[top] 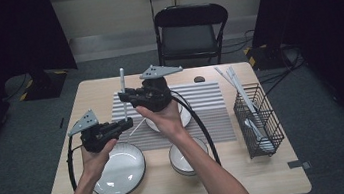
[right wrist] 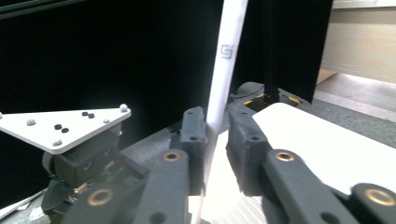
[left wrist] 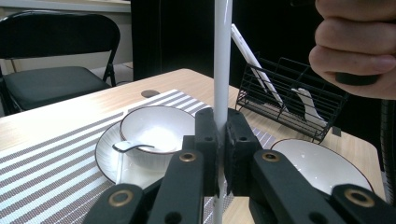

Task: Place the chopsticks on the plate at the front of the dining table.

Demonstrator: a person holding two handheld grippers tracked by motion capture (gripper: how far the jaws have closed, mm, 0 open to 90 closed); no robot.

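White plastic, a thin chopstick (left wrist: 222, 60), stood upright in the clenched jaws of the left gripper (left wrist: 217, 140), pinched low on its length with the rest rising past the top of that view. In the right gripper view the same chopstick (right wrist: 227, 70) ran up between the jaws of the right gripper (right wrist: 216, 135); one jaw lay against it and a small gap showed at the other, so that pair looked closed around the stick but not squeezing hard. From above, the chopstick (top: 124, 94) stood over the near left edge of the striped mat (top: 201, 104), with the right gripper (top: 127, 99) higher on it and the left gripper (top: 125, 123) just below. Behind the left jaws sat a bowl (left wrist: 156, 133) on a plate (left wrist: 107, 158) with a spoon (left wrist: 128, 147) resting in it; another bowl (left wrist: 322, 165) lay to the right, and a wire basket (top: 258, 118) with more white sticks stood at the table's (top: 272, 182) right side. The step in hand seemed a pass of the chopstick from one gripper to the other. Next, one gripper would need a firm hold before the other let go, or the stick could tip and fall toward the bowl.
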